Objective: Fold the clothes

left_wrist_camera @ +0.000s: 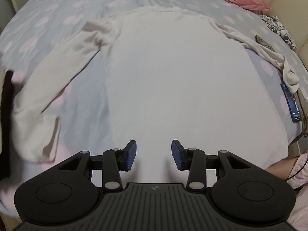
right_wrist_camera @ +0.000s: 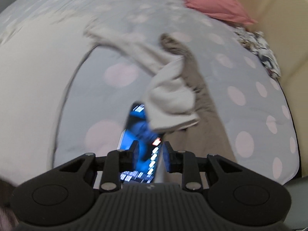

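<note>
The left gripper (left_wrist_camera: 154, 155) hovers with blue ribbed pads spread wide over a cream long-sleeved top (left_wrist_camera: 169, 73), smooth and flat on the grey dotted bedspread (left_wrist_camera: 57, 5). The right gripper (right_wrist_camera: 150, 157), fingers apart, straddles a lit phone (right_wrist_camera: 138, 144) beside the top's crumpled cuff (right_wrist_camera: 169, 104).

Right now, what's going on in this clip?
A person with a gripper in each hand is about to fold a white long-sleeved shirt spread flat on a dotted bedsheet. The left gripper hovers open over the shirt's bottom edge, holding nothing. The right gripper is open near the right sleeve cuff, above a lit phone. No fold is made yet.
</note>
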`<state>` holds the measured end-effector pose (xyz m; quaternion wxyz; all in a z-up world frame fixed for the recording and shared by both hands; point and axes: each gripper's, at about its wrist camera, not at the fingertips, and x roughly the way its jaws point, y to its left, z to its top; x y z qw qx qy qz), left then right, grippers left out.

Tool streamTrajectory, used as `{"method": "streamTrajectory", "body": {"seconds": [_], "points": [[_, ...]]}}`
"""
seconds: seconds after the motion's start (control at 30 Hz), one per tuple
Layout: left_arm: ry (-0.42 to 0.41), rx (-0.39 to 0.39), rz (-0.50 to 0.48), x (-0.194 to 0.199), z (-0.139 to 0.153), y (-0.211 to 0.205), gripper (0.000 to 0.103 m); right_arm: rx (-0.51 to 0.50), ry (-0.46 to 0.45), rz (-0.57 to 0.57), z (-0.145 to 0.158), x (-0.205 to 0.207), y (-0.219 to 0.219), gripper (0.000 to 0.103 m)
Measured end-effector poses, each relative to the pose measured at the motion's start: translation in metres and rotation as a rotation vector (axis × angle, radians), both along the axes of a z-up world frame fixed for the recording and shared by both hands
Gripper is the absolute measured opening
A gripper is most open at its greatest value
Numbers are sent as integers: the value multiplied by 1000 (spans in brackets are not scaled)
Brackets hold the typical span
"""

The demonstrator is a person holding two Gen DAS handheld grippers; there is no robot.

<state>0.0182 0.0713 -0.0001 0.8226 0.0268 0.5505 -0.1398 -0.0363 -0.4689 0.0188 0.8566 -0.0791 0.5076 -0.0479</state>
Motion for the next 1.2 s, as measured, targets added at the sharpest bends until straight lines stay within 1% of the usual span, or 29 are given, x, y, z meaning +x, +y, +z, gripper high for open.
{"method": "streamTrajectory", "body": {"seconds": [0.07, 0.1, 0.13, 0.27, 0.5, 0.57, 0.67, 0.77, 0.83, 0.87, 0.9, 0.93, 1.0, 1.07, 1.2], "points": [[-14, 4, -13, 10, -3, -14, 38, 19, -34, -44, 0, 13, -11, 32], [-20, 5, -17, 15, -4, -20, 38, 34, -48, -56, 0, 18, -14, 36], [-25, 3, -21, 19, -5, -26, 38, 52, -60, -67, 1, 25, -17, 38], [-25, -22, -38, 40, -13, -53, 38, 99, -93, -85, -2, 48, -17, 42], [-11, -55, -65, 76, -31, -90, 39, 102, -92, -73, -21, 91, -18, 57], [-7, -63, -73, 85, -34, -99, 39, 100, -87, -77, -27, 102, -20, 59], [-2, -75, -78, 98, -39, -110, 40, 106, -84, -94, -35, 116, -27, 59], [6, -98, -84, 107, -43, -120, 40, 122, -74, -110, -43, 126, -32, 50], [9, -106, -92, 111, -45, -125, 40, 122, -59, -114, -47, 132, -34, 30], [10, -109, -96, 112, -46, -128, 40, 120, -56, -119, -48, 133, -35, 23], [10, -114, -97, 114, -47, -131, 40, 120, -56, -126, -47, 134, -36, 11], [10, -120, -96, 115, -47, -133, 40, 123, -59, -134, -46, 134, -37, 8], [9, -135, -92, 116, -47, -136, 40, 139, -73, -147, -41, 133, -39, 6], [4, -150, -86, 116, -45, -137, 40, 159, -84, -145, -34, 131, -37, 6], [-11, -151, -85, 109, -41, -140, 40, 225, -113, -120, -14, 123, -24, 5]]}}
